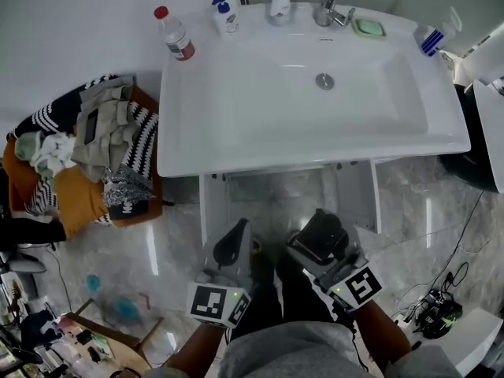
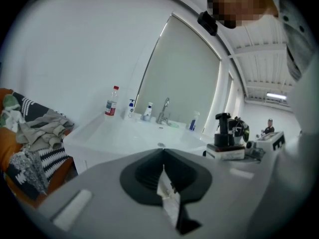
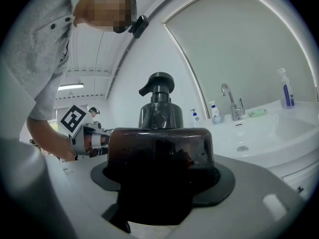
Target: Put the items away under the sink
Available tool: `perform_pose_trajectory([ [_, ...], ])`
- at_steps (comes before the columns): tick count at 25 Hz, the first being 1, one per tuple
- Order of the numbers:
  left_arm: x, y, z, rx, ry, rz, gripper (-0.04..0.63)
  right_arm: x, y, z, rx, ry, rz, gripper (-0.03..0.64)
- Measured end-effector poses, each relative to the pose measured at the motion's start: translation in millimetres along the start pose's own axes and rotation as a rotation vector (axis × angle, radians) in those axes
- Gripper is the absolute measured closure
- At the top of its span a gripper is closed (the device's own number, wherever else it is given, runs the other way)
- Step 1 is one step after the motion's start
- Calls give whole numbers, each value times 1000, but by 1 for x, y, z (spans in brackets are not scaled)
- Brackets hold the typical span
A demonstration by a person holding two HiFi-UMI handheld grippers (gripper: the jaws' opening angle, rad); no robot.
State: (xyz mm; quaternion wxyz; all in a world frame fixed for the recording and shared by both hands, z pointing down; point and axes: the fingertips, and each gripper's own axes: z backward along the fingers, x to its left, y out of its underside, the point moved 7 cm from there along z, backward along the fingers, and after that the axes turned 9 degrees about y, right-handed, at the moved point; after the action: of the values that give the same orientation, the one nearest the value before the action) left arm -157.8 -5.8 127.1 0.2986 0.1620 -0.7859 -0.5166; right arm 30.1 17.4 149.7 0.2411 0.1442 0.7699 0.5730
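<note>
My right gripper [image 1: 319,236] is shut on a dark brown pump bottle [image 3: 159,148] that stands upright between its jaws, black pump head [image 3: 158,85] on top. The left gripper [image 1: 230,247] is shut on a thin white packet [image 2: 168,195] pinched edge-on between its pads. Both grippers hang side by side low in front of the white sink [image 1: 315,144], just before the open cabinet [image 1: 287,189] beneath it. From the left gripper view the bottle [image 2: 225,132] shows off to the right. What is inside the cabinet is hidden.
Both cabinet doors [image 1: 364,197] stand open. On the sink's rim stand a red-capped bottle [image 1: 174,35], two small pump bottles [image 1: 224,12], the tap [image 1: 331,3], a green soap dish [image 1: 368,27] and a blue-white bottle [image 1: 434,35]. A laundry basket [image 1: 87,160] sits left; cables [image 1: 433,305] lie right.
</note>
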Motion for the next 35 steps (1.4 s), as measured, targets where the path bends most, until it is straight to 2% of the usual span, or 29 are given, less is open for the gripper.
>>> perform_pose_trajectory([
  [7, 33, 55, -19, 7, 20, 26, 584, -6, 57, -30, 59, 21, 33, 245],
  [11, 43, 86, -23, 16, 10, 37, 584, -10, 78, -38, 41, 24, 72, 247],
  [19, 47, 140, -46, 28, -67, 23, 584, -40, 128, -54, 50, 5, 51, 247],
  [22, 47, 166, -56, 22, -110, 8, 584, -54, 156, -60, 57, -7, 35, 247],
  [27, 53, 219, -71, 1, -161, 69, 584, -75, 213, -78, 67, -15, 46, 247],
  [35, 96, 313, -114, -44, -171, 54, 584, -96, 308, -141, 19, 45, 55, 249],
])
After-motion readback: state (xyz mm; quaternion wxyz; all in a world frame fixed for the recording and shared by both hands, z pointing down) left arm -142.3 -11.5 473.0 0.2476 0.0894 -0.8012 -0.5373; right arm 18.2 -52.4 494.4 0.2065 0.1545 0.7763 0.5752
